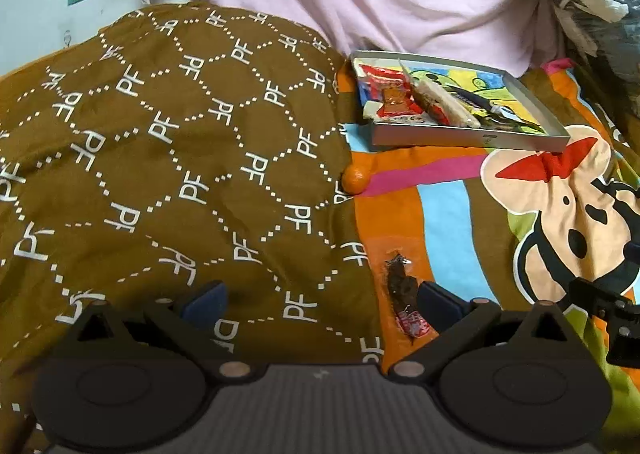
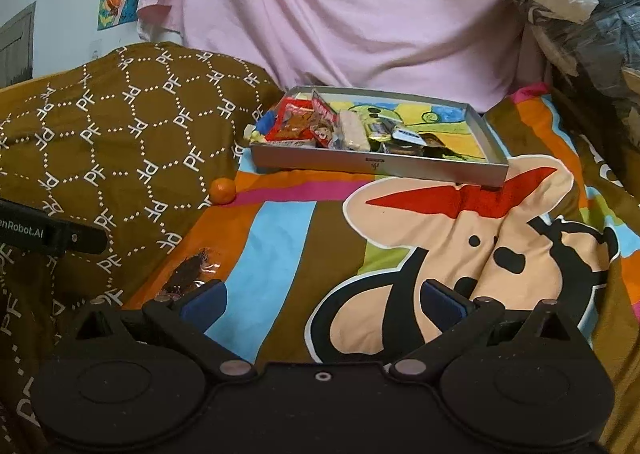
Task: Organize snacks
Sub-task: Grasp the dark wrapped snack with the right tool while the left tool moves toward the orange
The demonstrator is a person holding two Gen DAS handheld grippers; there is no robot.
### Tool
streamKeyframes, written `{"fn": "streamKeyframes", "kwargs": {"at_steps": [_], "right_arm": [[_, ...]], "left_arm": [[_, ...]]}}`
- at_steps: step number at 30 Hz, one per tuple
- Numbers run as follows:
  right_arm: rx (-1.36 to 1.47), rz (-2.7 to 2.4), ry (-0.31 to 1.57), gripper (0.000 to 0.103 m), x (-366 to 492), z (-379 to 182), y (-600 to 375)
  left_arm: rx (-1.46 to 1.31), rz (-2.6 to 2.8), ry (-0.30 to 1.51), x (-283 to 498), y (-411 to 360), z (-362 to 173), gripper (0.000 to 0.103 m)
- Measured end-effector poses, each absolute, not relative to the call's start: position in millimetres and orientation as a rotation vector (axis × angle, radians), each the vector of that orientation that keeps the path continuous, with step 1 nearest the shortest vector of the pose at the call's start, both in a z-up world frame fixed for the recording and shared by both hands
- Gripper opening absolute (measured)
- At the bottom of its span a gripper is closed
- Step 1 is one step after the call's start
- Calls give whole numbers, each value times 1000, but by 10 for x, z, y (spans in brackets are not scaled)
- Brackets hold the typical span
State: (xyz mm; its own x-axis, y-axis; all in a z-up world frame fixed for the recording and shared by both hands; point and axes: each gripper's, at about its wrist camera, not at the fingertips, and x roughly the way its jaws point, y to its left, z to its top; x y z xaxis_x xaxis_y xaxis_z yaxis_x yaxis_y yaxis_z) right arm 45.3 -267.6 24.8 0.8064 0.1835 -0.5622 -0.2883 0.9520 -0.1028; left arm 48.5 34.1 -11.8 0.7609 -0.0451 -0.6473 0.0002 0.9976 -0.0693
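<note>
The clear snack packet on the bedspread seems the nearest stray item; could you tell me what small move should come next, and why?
Probably ease the open left gripper rightward over the clear snack packet: it lies outside the tray, beside the right finger.

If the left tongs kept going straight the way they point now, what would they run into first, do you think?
Probably the brown patterned blanket, which fills the line ahead of the open left tongs. The dark snack packet lies just by the right-hand finger, off that line, and the orange sits farther off; depth is hard to judge.
</note>
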Motion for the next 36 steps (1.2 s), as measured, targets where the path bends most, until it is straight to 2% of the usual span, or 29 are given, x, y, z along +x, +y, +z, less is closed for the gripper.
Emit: {"fn": "streamKeyframes", "kwargs": {"at_steps": [17,36], "right_arm": [[-171,329,642,102,706,-20,-2412],[-206,587,743,102,1044,-376,-1781]], "left_arm": [[5,21,712,591,416,-203,103],[147,-97,774,1228,490,-283,103]]}}
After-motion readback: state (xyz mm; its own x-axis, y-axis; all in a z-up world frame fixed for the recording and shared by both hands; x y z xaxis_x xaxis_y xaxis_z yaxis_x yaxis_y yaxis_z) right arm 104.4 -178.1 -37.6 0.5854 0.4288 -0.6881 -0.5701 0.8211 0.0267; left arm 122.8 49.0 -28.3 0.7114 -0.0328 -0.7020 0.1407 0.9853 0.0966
